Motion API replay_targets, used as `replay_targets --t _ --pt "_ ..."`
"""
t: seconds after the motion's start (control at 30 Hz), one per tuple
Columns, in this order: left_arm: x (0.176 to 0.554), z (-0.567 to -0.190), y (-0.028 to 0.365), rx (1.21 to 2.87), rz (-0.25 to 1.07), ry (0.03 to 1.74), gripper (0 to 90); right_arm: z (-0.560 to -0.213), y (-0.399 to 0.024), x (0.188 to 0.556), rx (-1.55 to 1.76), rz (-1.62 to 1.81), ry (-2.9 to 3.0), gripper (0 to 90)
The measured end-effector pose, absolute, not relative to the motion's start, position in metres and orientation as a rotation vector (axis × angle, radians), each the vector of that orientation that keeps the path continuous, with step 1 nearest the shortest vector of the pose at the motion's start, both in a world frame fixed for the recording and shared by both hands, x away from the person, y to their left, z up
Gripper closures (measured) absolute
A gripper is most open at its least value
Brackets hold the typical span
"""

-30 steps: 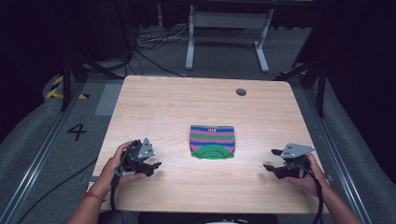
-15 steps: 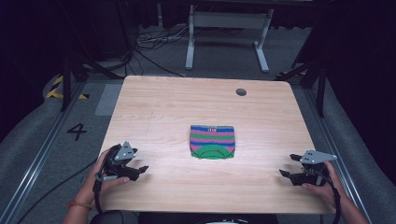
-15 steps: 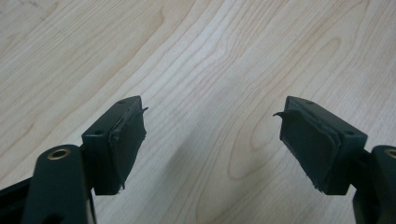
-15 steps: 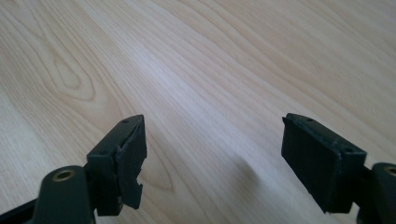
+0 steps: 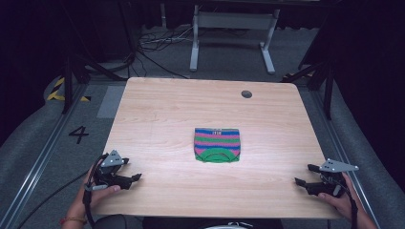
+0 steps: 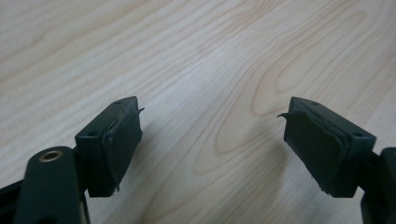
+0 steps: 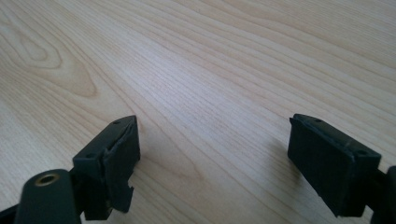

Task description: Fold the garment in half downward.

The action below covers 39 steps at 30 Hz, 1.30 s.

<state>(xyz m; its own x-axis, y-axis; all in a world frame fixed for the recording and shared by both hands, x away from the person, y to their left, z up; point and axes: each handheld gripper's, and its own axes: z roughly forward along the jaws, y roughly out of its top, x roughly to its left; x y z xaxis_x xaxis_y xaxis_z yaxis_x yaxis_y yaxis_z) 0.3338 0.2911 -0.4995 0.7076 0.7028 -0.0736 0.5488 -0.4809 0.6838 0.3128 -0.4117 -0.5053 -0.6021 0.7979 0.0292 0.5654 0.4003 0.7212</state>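
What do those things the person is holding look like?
Each hand-held gripper, left and right, is black with two blocky jaws, a grey three-cornered plate on top and a black cable trailing back. The left wrist wears a thin reddish band.

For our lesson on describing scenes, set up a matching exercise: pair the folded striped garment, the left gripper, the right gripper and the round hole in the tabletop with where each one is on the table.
Things:
1. folded striped garment
2. left gripper
3. right gripper
4. round hole

Places:
A. far side of the table, right of centre
B. near left corner, jaws open with nothing between them
C. middle of the table
D. near right corner, jaws open with nothing between them

Pairs: 1-C, 2-B, 3-D, 4-A
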Motion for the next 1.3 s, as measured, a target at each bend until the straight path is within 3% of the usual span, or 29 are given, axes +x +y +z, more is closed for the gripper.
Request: replay_targets --t 1.3 --pt "0.332 -0.500 0.281 2.225 0.352 1.011 12.5 -0.506 -0.412 0.313 1.192 1.011 2.338 15.3"
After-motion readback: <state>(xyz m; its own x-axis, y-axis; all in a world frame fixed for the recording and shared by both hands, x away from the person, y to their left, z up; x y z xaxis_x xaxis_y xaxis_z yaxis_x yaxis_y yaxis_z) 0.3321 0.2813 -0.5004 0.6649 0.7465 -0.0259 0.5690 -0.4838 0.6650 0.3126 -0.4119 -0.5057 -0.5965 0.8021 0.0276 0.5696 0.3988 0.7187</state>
